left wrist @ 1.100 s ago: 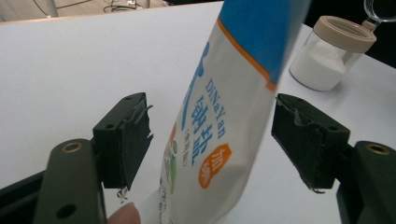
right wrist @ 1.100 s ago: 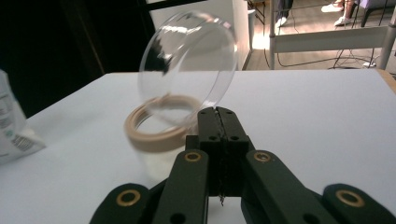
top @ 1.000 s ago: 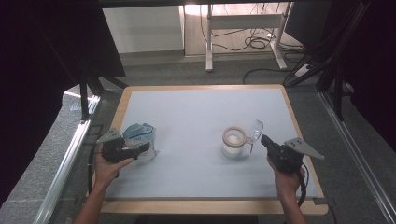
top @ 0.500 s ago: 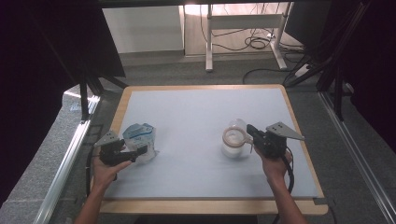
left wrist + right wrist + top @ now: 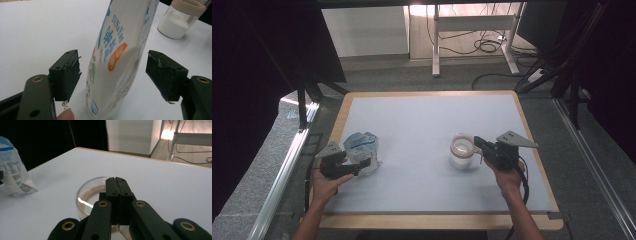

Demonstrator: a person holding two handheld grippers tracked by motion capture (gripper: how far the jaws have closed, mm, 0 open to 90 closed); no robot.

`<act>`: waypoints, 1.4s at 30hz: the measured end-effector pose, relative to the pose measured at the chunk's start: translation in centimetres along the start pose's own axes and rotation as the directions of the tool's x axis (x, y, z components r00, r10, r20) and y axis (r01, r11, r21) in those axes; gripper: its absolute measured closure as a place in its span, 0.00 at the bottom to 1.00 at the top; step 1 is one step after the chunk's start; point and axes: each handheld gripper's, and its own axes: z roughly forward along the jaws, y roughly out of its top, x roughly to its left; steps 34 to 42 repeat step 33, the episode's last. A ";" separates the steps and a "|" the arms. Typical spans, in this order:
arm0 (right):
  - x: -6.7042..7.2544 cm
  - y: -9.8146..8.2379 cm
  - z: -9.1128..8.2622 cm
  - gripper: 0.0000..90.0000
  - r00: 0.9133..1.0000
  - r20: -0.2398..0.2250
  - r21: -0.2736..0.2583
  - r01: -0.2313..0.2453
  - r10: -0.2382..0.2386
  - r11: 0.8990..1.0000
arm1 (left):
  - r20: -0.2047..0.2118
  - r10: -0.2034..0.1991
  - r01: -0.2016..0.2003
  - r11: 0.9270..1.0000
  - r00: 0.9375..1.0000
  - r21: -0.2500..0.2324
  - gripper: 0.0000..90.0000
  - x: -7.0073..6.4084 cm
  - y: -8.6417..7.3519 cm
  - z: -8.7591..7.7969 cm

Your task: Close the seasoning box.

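Note:
A white and blue pouch [image 5: 361, 144] with printed writing stands at the table's left. My left gripper [image 5: 363, 163] is open around the pouch [image 5: 120, 50], with a gap at each pad [image 5: 71, 75]. A glass jar [image 5: 461, 159] holding white powder [image 5: 175, 25], with a beige collar, stands right of centre. My right gripper [image 5: 477, 142] reaches it from the right. Its jaws [image 5: 116, 179] are shut on a clear round lid [image 5: 87, 195] that lies over the jar's mouth. The pouch [image 5: 12, 170] stands farther off in the right gripper view.
The white mat [image 5: 427, 120] has a wooden border [image 5: 432, 220]. A metal rail [image 5: 282, 170] runs along the left side. A desk frame and cables [image 5: 472, 45] stand on the floor beyond the far edge.
My right gripper has moved left with the clear lid, from beside the jar to over its mouth. The left gripper and the pouch have stayed where they were.

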 end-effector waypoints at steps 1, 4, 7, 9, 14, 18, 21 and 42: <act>-0.4 -0.3 -0.5 0.99 1.000 0.003 -0.010 -0.006 0.006 1.000 | -0.001 0.001 -0.001 1.000 1.000 0.000 0.30 -0.1 0.0 0.0; -1.5 -1.1 -2.0 0.97 1.000 0.021 -0.024 -0.020 0.020 1.000 | 0.000 0.002 -0.002 1.000 1.000 0.003 0.30 -0.1 -0.1 0.2; -2.5 -2.3 -3.0 0.93 0.999 0.046 -0.014 -0.015 0.016 1.000 | -0.005 0.006 -0.006 1.000 1.000 0.009 0.30 -0.2 -0.2 0.3; -3.2 -3.2 -3.3 0.88 0.999 0.051 0.006 -0.018 0.018 1.000 | -0.006 0.005 -0.005 1.000 1.000 0.011 0.30 -0.2 -0.4 0.4; -4.6 -5.6 -3.8 0.71 0.997 0.074 0.052 -0.035 0.031 0.998 | -0.002 -0.002 0.002 1.000 1.000 0.013 0.30 -0.1 -0.6 0.6; -5.2 -7.1 -3.8 0.63 0.996 0.079 0.082 -0.046 0.039 0.996 | -0.001 -0.005 0.005 1.000 1.000 0.013 0.30 -0.1 -0.7 0.7; -5.3 -8.0 -3.7 0.58 0.996 0.081 0.102 -0.046 0.037 0.994 | -0.007 -0.001 0.001 1.000 1.000 0.016 0.30 -0.1 -0.7 0.8; -5.1 -7.9 -3.3 0.45 0.998 0.057 0.112 -0.024 0.018 0.993 | -0.016 0.003 -0.002 1.000 1.000 0.025 0.29 -0.2 -0.9 0.9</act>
